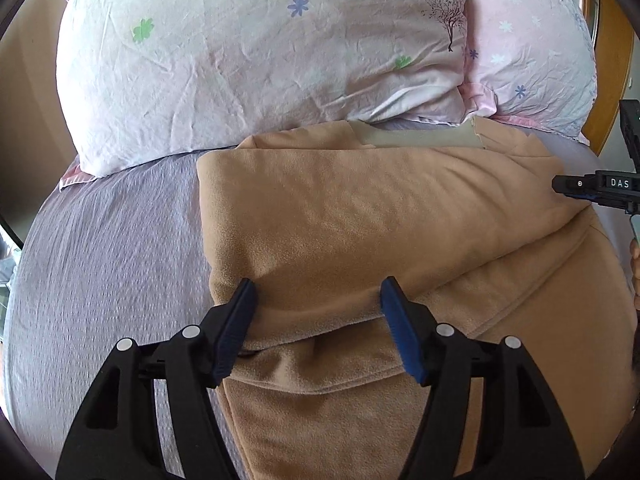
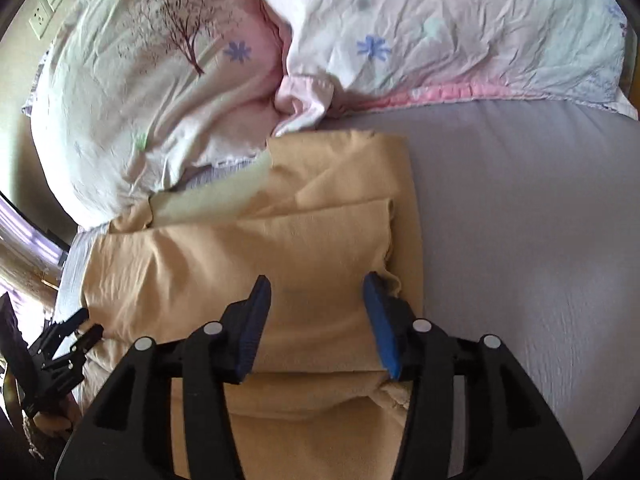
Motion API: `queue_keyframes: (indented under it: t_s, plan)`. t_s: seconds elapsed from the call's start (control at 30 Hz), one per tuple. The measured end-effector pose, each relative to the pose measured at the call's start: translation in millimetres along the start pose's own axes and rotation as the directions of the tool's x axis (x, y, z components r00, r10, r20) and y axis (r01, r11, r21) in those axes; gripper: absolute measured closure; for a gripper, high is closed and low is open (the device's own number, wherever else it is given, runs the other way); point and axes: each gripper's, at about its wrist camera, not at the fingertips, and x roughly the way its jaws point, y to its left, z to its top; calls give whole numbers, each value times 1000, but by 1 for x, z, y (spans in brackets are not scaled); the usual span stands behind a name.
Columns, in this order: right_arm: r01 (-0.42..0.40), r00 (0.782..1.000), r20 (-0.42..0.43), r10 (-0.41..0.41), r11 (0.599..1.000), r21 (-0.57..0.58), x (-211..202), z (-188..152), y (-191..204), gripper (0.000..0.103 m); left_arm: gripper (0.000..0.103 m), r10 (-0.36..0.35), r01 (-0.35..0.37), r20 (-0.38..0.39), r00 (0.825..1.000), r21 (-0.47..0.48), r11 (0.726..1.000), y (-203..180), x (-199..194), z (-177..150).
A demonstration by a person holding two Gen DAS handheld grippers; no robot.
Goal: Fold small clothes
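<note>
A tan fleece garment (image 1: 360,216) lies partly folded on the bed, its upper layer folded over the lower one; it also shows in the right wrist view (image 2: 256,248). My left gripper (image 1: 318,292) is open, its blue pads straddling the near edge of the folded layer at the garment's left side. My right gripper (image 2: 316,288) is open over the folded layer near the garment's right edge. The right gripper also appears at the right edge of the left wrist view (image 1: 592,186), and the left gripper at the lower left of the right wrist view (image 2: 80,328).
The garment rests on a lilac bed sheet (image 1: 112,264), also in the right wrist view (image 2: 520,240). Two floral pillows (image 1: 248,52) (image 1: 532,56) lie just behind the garment. A wooden headboard (image 1: 612,92) and wall sockets (image 2: 42,20) sit beyond.
</note>
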Motion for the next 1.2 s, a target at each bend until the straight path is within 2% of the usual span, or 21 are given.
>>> queue_keyframes:
  t_s: [0.07,0.13,0.2,0.27,0.4,0.47,0.5,0.6,0.67,0.73,0.83,0.87,0.9,0.93,0.97,1.0,1.07,1.1,1.13,1.2]
  plan:
    - [-71,997,8,71,997,-6,-22,-11,3,54,38,-63,64,36,997,-21,998,1,-24,-8]
    - [-164,986,24,166,984,-74,-52,-34,10,46,38,-154,157,77,985,-34,987,-1,-57,-22]
    - [-270,961,18,276,950,-153,-86,-68,14,28,37,-255,260,108,961,-36,965,2,-96,-47]
    - [-357,931,-10,364,907,-225,-118,-107,10,20,36,-334,339,119,935,-26,940,12,-130,-78]
    - [-453,889,-67,452,854,-256,-172,-188,-18,14,30,-462,468,98,881,-46,883,31,-174,-147]
    - [-461,887,-98,451,859,-222,-191,-225,-39,14,27,-507,513,86,858,-70,856,39,-186,-183]
    - [-456,890,-119,441,869,-193,-195,-241,-49,14,24,-521,527,76,850,-85,846,42,-188,-200]
    - [-396,910,-175,377,914,-88,-190,-276,-78,14,22,-549,542,12,836,-172,822,48,-172,-242]
    - [-360,917,-195,349,933,-21,-173,-282,-90,14,22,-545,528,-15,838,-227,818,50,-154,-256]
    - [-392,901,-189,391,919,32,-153,-280,-96,14,22,-572,546,-13,820,-280,790,51,-134,-260]
    - [-465,864,-182,470,882,74,-127,-277,-94,15,23,-610,581,10,792,-317,749,43,-113,-254]
    - [-486,850,-186,492,870,79,-119,-277,-92,23,23,-621,593,21,783,-325,737,39,-108,-252]
    - [-511,834,-193,517,856,80,-113,-276,-89,45,27,-640,612,33,768,-334,717,38,-105,-249]
    - [-537,816,-201,541,840,81,-109,-277,-86,61,31,-658,630,47,751,-348,694,36,-103,-249]
    - [-560,801,-210,561,826,70,-107,-279,-82,90,48,-680,650,61,731,-367,666,36,-100,-249]
    - [-573,794,-208,570,818,53,-109,-281,-80,94,72,-699,663,71,712,-395,636,37,-96,-249]
    - [-611,776,-190,602,791,13,-121,-281,-76,95,96,-725,682,99,682,-446,580,43,-92,-253]
    - [-625,769,-174,615,781,-6,-129,-279,-75,96,96,-738,697,120,664,-458,552,46,-94,-254]
    - [-635,765,-155,625,772,-25,-136,-273,-74,96,96,-745,708,131,655,-453,543,46,-99,-253]
    - [-650,759,-102,642,756,-75,-156,-255,-70,96,96,-741,724,155,653,-417,550,45,-115,-244]
